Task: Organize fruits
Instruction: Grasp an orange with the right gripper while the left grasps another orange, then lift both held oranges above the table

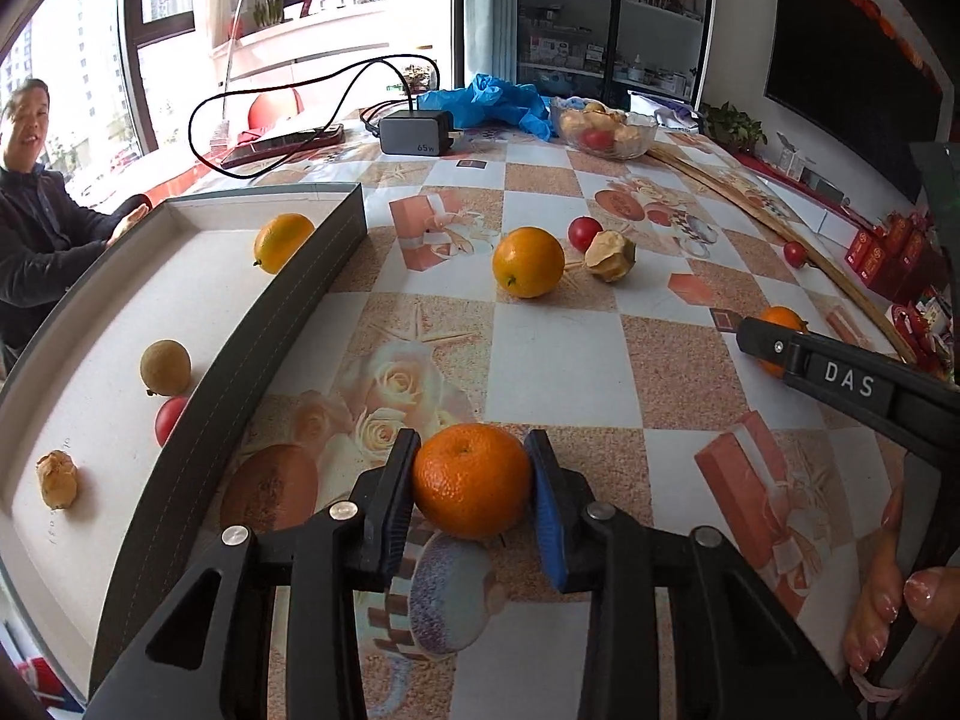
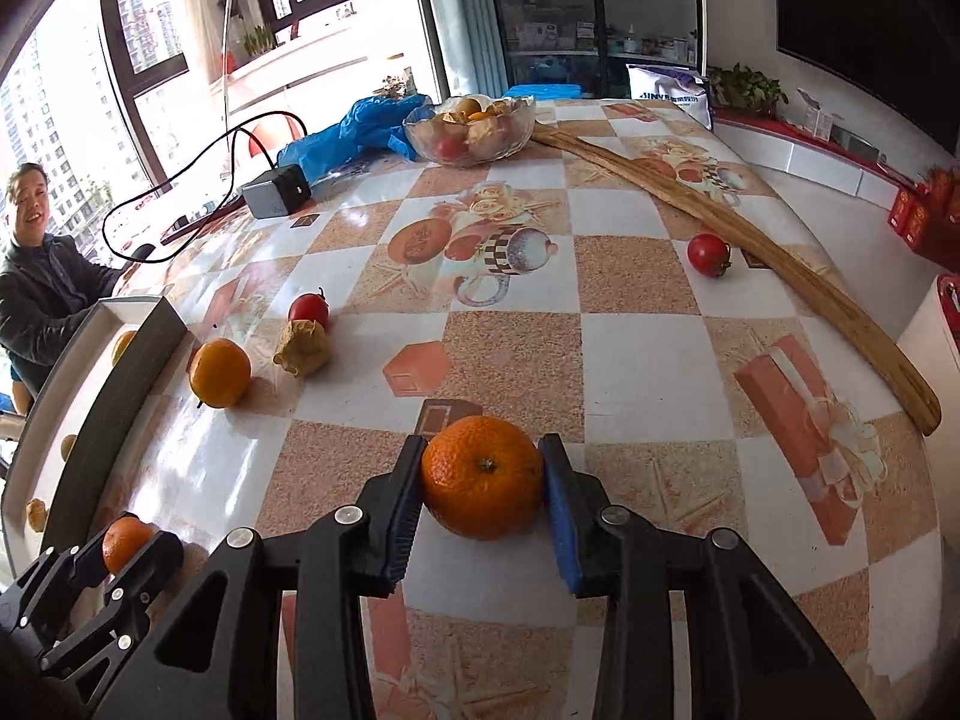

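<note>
Left edge of the left wrist view: grey tray (image 1: 300, 300) holding an orange, a brown fruit, a red one and a husked one.
Lower centre, left wrist view: left tool (image 1: 471, 480) clamped on a mandarin (image 1: 471, 483) on the tabletop (image 1: 558, 354).
Lower centre, right wrist view: right tool (image 2: 483, 480) clamped on another mandarin (image 2: 483, 477).
Upper middle: glass bowl (image 2: 468, 129) of fruit.

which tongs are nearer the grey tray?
Left. The left tongs, shut on an orange, sit right beside the grey tray; the right tongs are farther out on the table.
</note>
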A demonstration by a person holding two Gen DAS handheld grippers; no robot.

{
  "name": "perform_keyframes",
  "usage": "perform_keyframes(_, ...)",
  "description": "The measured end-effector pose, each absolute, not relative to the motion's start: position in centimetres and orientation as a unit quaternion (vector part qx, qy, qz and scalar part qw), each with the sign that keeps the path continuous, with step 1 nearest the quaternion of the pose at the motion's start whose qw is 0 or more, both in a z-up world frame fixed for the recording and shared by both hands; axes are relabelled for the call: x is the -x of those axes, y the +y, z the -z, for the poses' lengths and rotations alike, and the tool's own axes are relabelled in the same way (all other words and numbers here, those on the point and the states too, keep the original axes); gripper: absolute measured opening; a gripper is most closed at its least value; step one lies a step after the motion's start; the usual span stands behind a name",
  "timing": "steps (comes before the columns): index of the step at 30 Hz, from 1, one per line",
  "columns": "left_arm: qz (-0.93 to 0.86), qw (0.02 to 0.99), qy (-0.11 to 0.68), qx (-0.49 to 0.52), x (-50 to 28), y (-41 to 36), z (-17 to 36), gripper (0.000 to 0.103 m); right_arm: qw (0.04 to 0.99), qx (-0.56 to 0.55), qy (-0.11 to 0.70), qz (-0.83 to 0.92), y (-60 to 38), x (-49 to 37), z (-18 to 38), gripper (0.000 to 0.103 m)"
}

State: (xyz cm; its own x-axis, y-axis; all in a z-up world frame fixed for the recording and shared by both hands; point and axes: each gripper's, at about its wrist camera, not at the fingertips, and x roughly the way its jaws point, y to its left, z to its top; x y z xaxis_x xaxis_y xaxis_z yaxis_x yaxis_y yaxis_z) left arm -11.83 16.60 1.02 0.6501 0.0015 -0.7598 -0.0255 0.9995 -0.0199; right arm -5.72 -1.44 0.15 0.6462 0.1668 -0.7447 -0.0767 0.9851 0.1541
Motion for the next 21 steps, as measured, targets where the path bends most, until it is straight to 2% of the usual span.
perform_keyframes(21,-0.003,0.91,0.415,0.016,12.02,16.63,-0.91,0.038,0.906,-0.026,0.418,-0.057,-0.49,5.46,-0.07,0.041)
